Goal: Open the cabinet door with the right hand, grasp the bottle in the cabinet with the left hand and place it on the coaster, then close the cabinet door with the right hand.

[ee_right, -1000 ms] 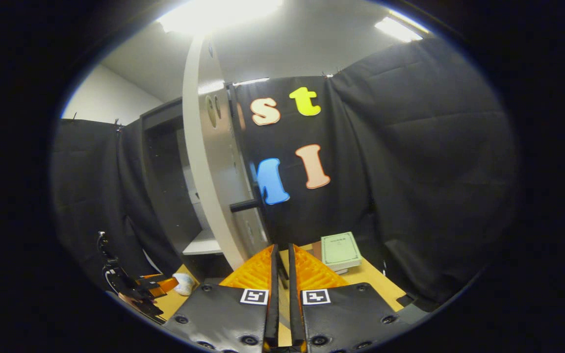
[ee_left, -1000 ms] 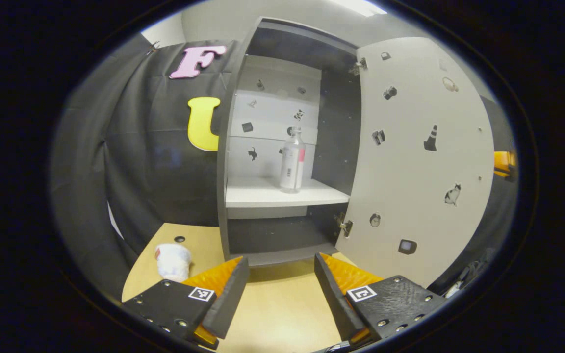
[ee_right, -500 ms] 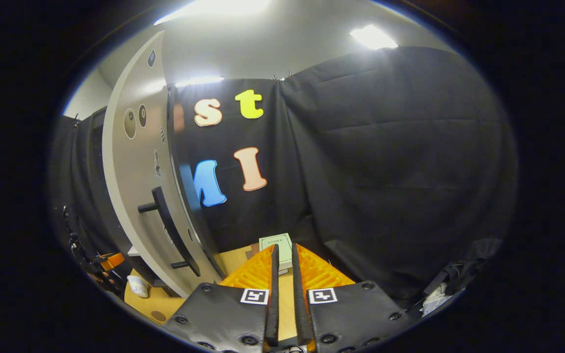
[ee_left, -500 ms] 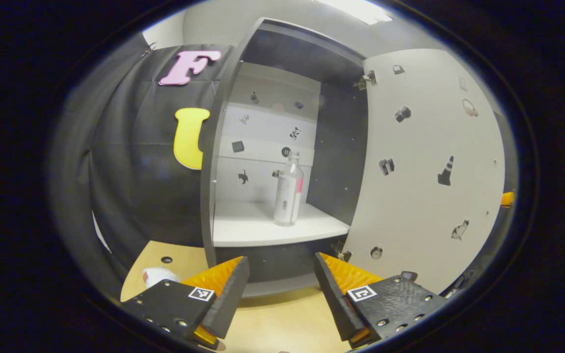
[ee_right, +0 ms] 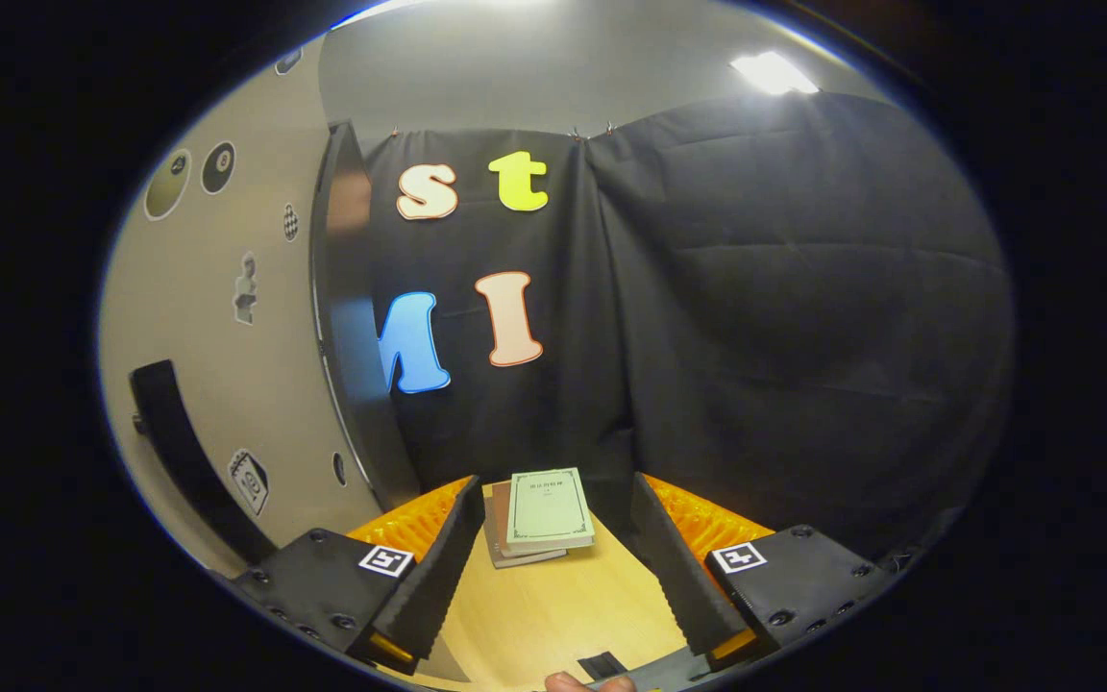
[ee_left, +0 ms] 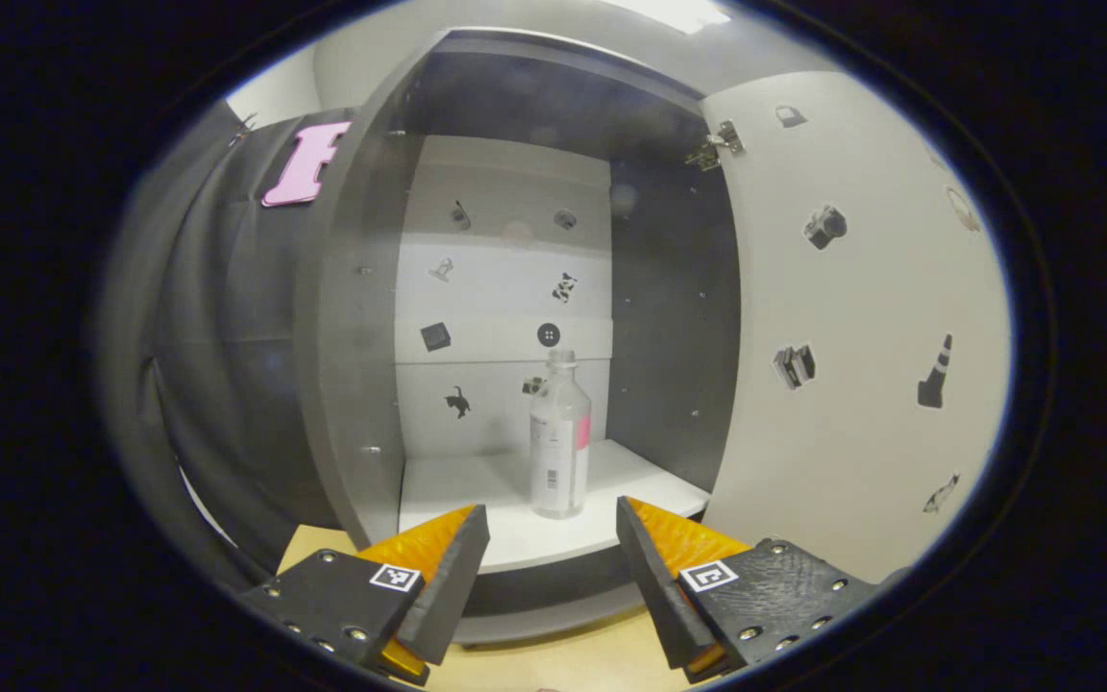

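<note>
In the left gripper view a clear bottle (ee_left: 559, 434) with a white label stands upright on the white shelf (ee_left: 477, 490) inside the open cabinet (ee_left: 352, 317). My left gripper (ee_left: 551, 557) is open just in front of the shelf edge, the bottle a short way beyond its fingertips. The pale cabinet door (ee_left: 851, 327) stands swung open at the right. In the right gripper view my right gripper (ee_right: 552, 538) is open with nothing between its fingers, and the door's outer face (ee_right: 227, 365) with its dark handle (ee_right: 174, 432) stands at the left.
Two stacked books (ee_right: 544, 514) lie on the wooden table (ee_right: 563, 605) just beyond my right gripper's fingertips. A strip of the wooden table (ee_left: 563, 663) shows below the cabinet in the left gripper view. Black cloth walls close the booth behind.
My left gripper has moved up and closer to the shelf and bottle. My right gripper went from shut to open and swung away to the right of the door handle, facing the books.
</note>
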The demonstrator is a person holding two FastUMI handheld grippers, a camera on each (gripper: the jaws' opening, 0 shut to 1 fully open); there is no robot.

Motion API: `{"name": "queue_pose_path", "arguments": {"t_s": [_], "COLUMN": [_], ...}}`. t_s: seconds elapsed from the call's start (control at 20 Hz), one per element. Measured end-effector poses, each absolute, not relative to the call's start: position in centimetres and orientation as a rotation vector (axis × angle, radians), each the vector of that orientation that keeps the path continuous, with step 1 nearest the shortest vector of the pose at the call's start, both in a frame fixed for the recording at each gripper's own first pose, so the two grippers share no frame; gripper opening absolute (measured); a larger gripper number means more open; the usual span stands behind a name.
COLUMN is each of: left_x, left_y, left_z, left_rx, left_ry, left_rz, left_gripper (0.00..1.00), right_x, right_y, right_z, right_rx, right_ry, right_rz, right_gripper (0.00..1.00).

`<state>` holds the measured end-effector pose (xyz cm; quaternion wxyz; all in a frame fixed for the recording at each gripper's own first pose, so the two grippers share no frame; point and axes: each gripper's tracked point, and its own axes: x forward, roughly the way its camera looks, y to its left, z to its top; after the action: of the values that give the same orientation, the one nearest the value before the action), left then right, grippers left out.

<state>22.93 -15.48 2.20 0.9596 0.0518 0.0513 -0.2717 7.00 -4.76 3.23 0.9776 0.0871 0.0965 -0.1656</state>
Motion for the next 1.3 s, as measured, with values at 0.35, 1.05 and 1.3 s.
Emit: {"name": "queue_pose_path", "arguments": {"t_s": [0.35, 1.05, 1.3], "left_x": [29.9, 37.0, 38.3], "left_y": [-20.6, -24.8, -25.4], "left_z": [1.0, 0.7, -0.1], "left_rx": [0.110, 0.139, 0.139], "left_ry": [0.131, 0.080, 0.087], "left_rz": [-0.556, -0.582, -0.584], "left_gripper": [0.82, 0.82, 0.80], "right_x": [11.4, 12.3, 12.1], "right_y": [-7.9, -10.6, -11.1], "right_z": [1.1, -2.0, -2.6], "right_rx": [0.149, 0.193, 0.211], "right_ry": [0.236, 0.304, 0.315], "right_rz": [-0.381, -0.433, -0.453], "right_gripper": [0.98, 0.98, 0.98]}}
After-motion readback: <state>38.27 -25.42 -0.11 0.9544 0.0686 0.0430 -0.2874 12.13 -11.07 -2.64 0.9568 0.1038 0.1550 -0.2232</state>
